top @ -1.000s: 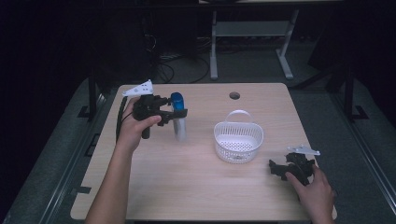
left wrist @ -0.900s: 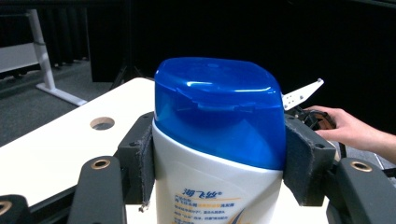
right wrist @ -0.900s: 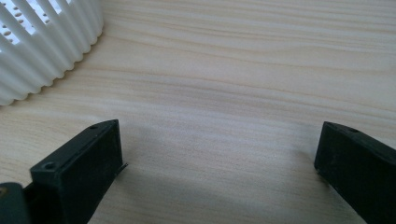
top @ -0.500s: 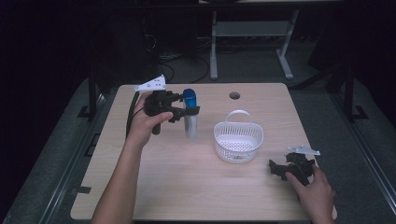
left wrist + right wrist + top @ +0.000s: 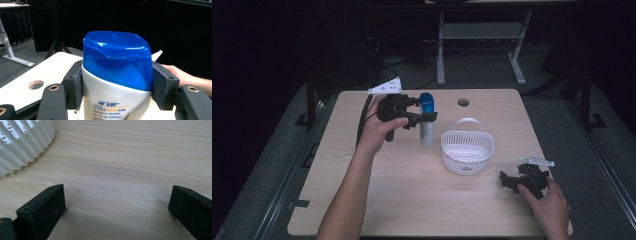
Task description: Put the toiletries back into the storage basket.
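**Bottle on its way to the basket**

Now the left gripper [image 5: 424, 118] clamps the blue-capped bottle [image 5: 427, 120] just below the cap and has carried it closer to the white basket [image 5: 467, 152], just left of the rim. Right of the basket, the right gripper [image 5: 508, 181] rests open on the table [image 5: 412, 200]. Dropping it in looks next.

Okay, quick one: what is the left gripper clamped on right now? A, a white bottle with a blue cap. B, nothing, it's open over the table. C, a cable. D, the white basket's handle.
A: the left gripper has its pads pressed on both sides of the bottle just under its blue cap.
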{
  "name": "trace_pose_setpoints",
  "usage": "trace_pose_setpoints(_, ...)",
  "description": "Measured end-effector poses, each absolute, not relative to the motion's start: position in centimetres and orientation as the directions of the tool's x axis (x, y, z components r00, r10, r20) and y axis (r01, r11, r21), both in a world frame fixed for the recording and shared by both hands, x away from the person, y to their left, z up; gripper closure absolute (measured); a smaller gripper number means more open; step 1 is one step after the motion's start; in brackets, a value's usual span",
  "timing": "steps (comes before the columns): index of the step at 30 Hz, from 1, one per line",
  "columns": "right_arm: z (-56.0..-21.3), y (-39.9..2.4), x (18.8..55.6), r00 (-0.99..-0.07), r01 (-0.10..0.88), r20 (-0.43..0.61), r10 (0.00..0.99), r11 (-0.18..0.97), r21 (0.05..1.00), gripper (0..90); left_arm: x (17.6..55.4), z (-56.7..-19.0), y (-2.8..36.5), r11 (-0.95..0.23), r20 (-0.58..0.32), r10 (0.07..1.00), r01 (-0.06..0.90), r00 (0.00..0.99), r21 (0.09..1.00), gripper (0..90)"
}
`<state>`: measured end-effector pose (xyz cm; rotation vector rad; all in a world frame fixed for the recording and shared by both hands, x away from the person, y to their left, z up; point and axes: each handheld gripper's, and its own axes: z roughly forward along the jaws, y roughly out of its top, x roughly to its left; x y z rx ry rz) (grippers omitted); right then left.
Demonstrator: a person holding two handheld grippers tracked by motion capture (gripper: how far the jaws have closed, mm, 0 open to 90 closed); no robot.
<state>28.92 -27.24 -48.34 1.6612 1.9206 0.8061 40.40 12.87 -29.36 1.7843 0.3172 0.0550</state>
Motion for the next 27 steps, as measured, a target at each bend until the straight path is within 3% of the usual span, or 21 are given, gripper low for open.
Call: trace_pose_setpoints(27,-48.3,-27.2,28.9,-0.156,0.71,0.024,0.987,0.095,0.698,0.5,40.8,-29.9,7.9,-0.207,-0.134,0.177,0.171,0.975,0.963,37.2)
